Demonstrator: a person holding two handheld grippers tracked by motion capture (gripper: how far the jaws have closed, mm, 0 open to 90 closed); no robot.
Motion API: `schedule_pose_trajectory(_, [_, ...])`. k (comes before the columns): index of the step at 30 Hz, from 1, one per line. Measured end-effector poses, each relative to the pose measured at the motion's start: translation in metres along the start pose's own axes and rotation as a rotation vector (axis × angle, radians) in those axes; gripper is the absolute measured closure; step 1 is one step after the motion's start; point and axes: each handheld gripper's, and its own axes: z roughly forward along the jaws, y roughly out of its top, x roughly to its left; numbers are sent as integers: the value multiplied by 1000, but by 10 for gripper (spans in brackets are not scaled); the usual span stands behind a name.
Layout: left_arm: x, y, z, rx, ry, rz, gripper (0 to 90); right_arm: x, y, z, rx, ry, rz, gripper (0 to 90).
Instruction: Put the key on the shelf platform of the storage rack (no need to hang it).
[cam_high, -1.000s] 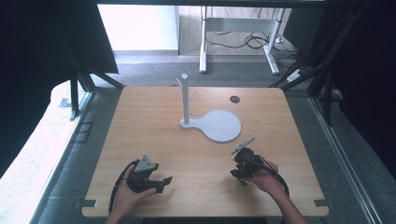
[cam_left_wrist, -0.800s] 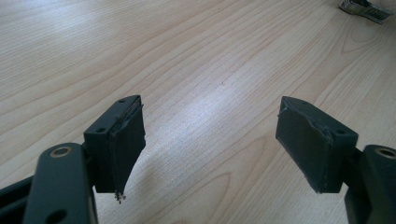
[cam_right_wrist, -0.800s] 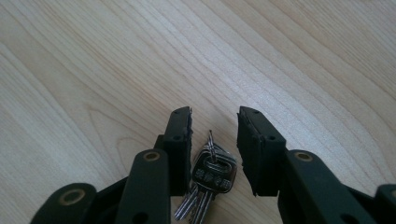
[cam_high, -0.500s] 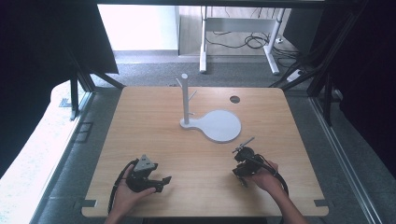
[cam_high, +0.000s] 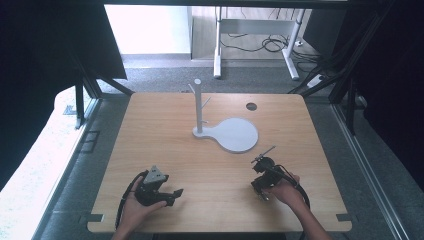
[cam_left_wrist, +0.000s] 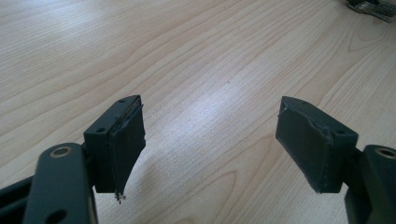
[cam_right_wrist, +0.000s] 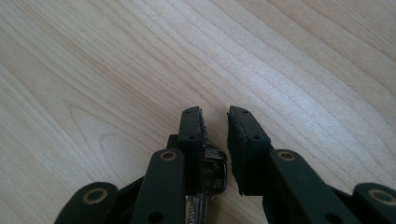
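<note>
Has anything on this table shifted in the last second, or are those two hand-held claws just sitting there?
Nothing has visibly changed. The left gripper rests near the table's front edge with its jaws wide apart, and the right gripper sits at the front right with its jaws nearly together, as before. The white stand and its round base keep their place mid-table.

One worktop (cam_high: 170, 145); one white stand (cam_high: 199, 107) far centre; two claws, left (cam_high: 170, 194) and right (cam_high: 261, 186), near edge.
</note>
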Motion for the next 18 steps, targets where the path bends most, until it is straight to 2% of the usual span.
schedule_pose_trajectory(8, [0,0,0,-3,0,-2,241,2,2,0,25,22,-19,884])
schedule_pose_trajectory(18, [2,0,-1,-4,0,-6,241,2,1,-4,51,32,-33,898])
